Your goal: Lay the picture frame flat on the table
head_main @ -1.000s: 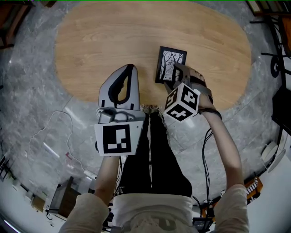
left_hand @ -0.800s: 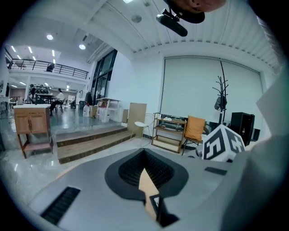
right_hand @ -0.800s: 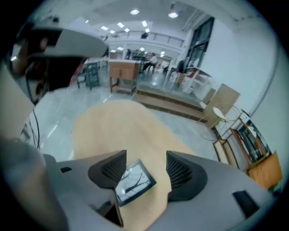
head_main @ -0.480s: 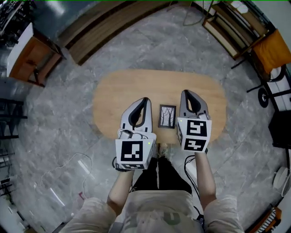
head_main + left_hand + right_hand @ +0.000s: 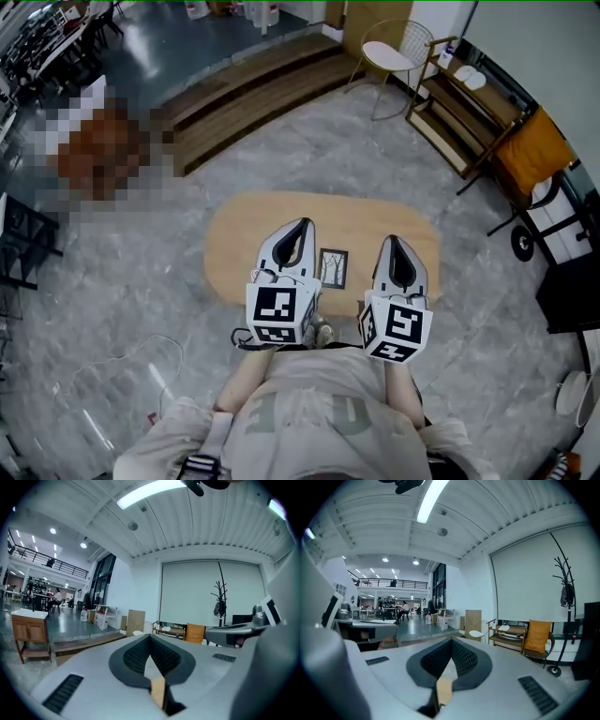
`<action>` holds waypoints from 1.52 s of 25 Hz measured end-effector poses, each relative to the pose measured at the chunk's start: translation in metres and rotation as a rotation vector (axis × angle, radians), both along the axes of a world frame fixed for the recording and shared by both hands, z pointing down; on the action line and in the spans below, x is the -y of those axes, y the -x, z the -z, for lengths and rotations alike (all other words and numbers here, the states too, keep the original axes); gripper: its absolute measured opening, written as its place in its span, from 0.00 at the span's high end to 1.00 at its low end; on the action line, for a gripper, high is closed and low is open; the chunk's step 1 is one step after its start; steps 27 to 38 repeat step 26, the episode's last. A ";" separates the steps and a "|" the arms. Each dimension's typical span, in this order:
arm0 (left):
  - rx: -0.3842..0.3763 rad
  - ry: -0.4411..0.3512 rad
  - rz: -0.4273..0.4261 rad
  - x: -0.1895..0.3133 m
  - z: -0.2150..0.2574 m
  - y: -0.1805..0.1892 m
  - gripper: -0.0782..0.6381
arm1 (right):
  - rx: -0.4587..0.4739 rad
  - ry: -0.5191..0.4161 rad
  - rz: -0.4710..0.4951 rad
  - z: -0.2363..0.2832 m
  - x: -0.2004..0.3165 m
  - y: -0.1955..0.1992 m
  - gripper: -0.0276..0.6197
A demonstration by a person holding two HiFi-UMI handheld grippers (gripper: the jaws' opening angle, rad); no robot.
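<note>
Picture frame (image 5: 333,268): lies flat, face up, on the oval wooden table (image 5: 234,246), towards its near side. I hold the left gripper (image 5: 301,228) to its left and the right gripper (image 5: 393,244) to its right, both above the table and apart from the frame. Left jaws: pressed together, empty. Right jaws: just closing, tips now meeting on nothing.

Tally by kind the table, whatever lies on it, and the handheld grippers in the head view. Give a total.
table: 1
picture frame, flat on the table: 1
grippers: 2 (left gripper, right gripper)
Total: 4
</note>
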State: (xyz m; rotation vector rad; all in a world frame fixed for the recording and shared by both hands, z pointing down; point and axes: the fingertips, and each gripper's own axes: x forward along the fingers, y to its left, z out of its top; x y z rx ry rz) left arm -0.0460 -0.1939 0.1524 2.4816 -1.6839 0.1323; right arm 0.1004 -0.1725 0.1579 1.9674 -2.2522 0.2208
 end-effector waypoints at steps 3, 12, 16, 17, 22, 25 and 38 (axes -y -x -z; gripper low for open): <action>-0.001 -0.025 0.012 -0.004 0.010 0.002 0.88 | -0.030 0.003 0.020 0.000 -0.006 0.003 0.95; 0.000 -0.023 0.024 -0.008 -0.002 0.016 0.88 | -0.066 0.035 0.057 -0.014 -0.010 0.013 0.95; -0.004 -0.018 0.024 -0.006 -0.004 0.011 0.88 | -0.074 0.045 0.045 -0.017 -0.010 0.004 0.95; -0.004 -0.016 0.023 -0.006 -0.005 0.010 0.88 | -0.077 0.049 0.044 -0.018 -0.010 0.002 0.95; 0.005 0.001 0.010 -0.008 -0.011 0.007 0.88 | -0.082 0.073 0.048 -0.028 -0.015 0.003 0.95; 0.013 0.019 0.006 -0.015 -0.015 0.008 0.88 | -0.075 0.090 0.053 -0.034 -0.022 0.007 0.95; 0.016 0.025 0.004 -0.018 -0.017 0.008 0.88 | -0.073 0.096 0.054 -0.036 -0.025 0.008 0.95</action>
